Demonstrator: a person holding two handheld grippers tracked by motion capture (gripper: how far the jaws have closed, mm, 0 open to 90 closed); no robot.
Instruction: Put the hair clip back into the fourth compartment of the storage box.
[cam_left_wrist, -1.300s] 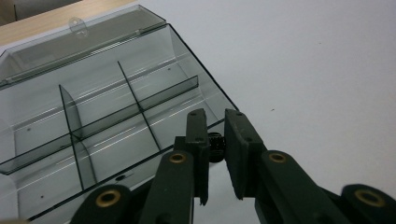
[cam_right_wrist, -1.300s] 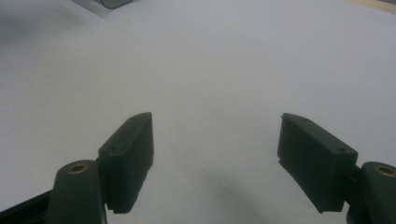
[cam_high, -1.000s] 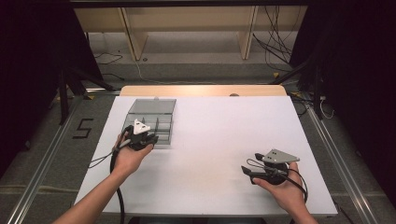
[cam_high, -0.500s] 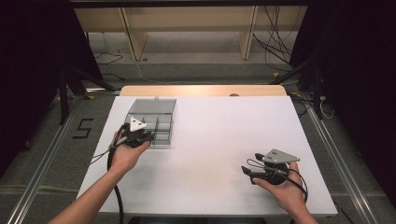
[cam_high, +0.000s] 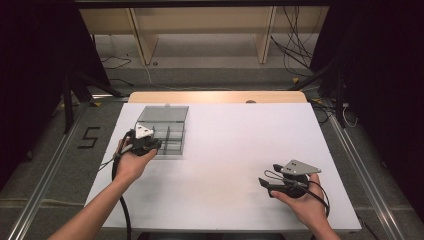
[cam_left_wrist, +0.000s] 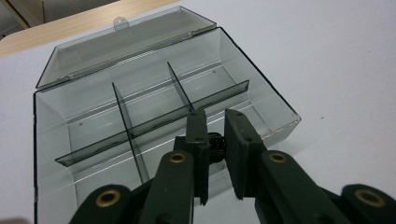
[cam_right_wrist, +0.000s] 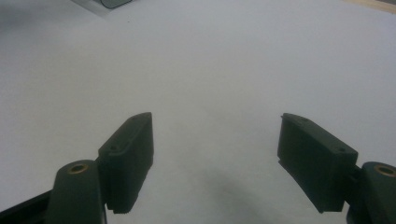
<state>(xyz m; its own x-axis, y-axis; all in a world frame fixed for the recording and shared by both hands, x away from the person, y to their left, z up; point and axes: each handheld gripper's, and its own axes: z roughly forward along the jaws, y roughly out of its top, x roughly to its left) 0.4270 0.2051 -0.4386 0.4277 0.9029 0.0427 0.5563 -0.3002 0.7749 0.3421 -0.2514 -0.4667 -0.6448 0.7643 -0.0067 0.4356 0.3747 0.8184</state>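
— Left gripper (cam_left_wrist: 215, 140), what does it pinch?
— Its jaws press on a small black part (cam_left_wrist: 215, 141), above the near edge of the clear compartment box (cam_left_wrist: 140, 93), whose lid lies open, at the table's (cam_high: 225, 150) left.
— And the right gripper (cam_right_wrist: 215, 158)?
— Spread wide, holding nothing, over bare table.

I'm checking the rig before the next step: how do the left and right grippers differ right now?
The left gripper has its jaws nearly together on a small dark thing; the right gripper has its jaws wide apart with nothing between them. The left is over the near edge of the open clear box; the right is over bare table, far from the box. Both are hand-held, with black jaws.
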